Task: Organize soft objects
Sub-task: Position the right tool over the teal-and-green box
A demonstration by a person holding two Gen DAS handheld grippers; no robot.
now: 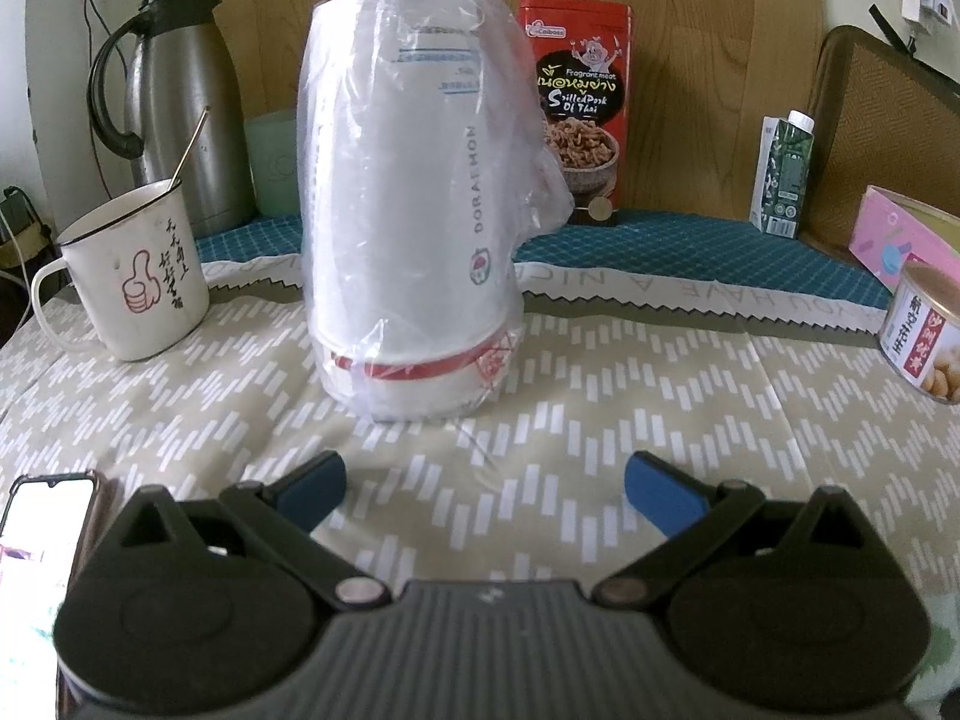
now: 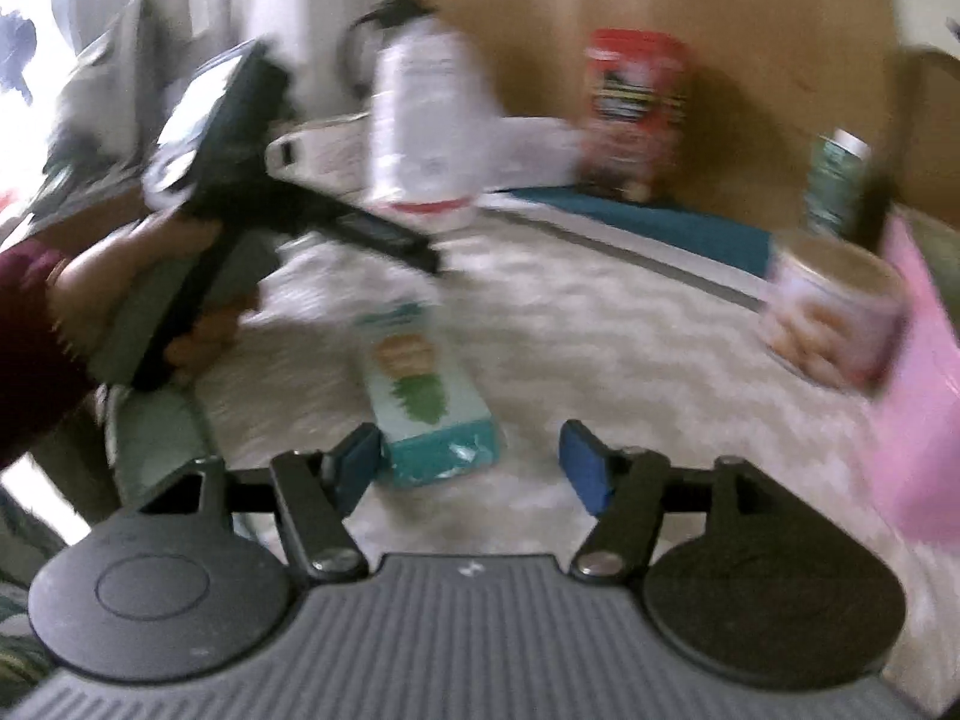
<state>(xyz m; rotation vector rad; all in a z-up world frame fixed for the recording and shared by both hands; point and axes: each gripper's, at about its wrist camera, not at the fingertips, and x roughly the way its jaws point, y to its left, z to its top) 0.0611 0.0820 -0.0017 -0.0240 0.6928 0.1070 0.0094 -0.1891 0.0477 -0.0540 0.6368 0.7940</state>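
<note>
1. Our left gripper (image 1: 485, 483) is spread wide and empty over the patterned cloth (image 1: 600, 420).
2. Just ahead stands the bagged stack of paper cups (image 1: 408, 210), upright.
3. Our right gripper (image 2: 471, 459) is released too; the teal tissue pack (image 2: 429, 414) lies between its pads, against the left one (image 2: 359, 468).

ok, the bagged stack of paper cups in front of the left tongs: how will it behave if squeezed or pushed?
The bagged cup stack is probably light for its size: paper cups in thin plastic. The loose film looks slippery and may slide over the cups when pinched. It stands tall on a narrow base on the soft patterned cloth, so a high push would likely tip it.
</note>
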